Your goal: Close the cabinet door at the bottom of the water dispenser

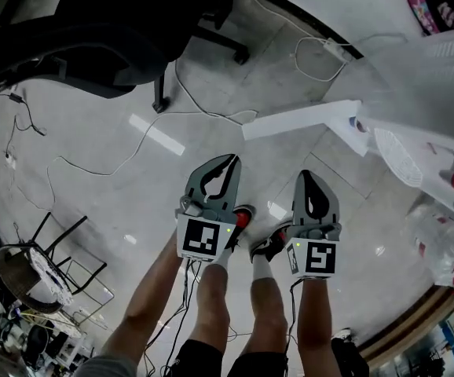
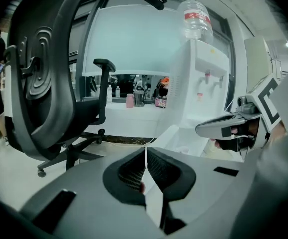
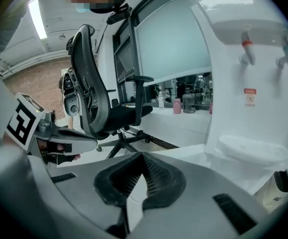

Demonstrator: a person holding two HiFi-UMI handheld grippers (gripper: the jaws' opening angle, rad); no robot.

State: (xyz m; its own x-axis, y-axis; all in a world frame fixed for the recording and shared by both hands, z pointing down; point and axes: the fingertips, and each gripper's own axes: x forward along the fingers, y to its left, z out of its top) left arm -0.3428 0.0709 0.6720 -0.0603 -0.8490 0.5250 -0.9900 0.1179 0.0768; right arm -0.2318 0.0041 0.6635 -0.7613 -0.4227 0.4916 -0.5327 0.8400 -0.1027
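Note:
The white water dispenser [image 1: 415, 93] stands at the right of the head view, with its bottom cabinet door [image 1: 302, 121] swung open to the left over the floor. Both grippers hang above the floor, short of the door and touching nothing. My left gripper [image 1: 231, 160] is shut and empty, and my right gripper [image 1: 305, 176] is shut and empty too. In the left gripper view the closed jaws of my left gripper [image 2: 146, 149] point at the dispenser [image 2: 199, 88] and its open door [image 2: 170, 134]. My right gripper [image 3: 143, 155] faces the dispenser [image 3: 248, 78] from close by.
A black office chair [image 1: 93, 38] stands at the upper left, and its base [image 1: 211, 34] is near the door. Cables [image 1: 133, 144] and a power strip [image 1: 337, 49] lie on the floor. A plastic bag [image 1: 441, 242] sits right of the dispenser. A wire stool [image 1: 34, 269] is at lower left.

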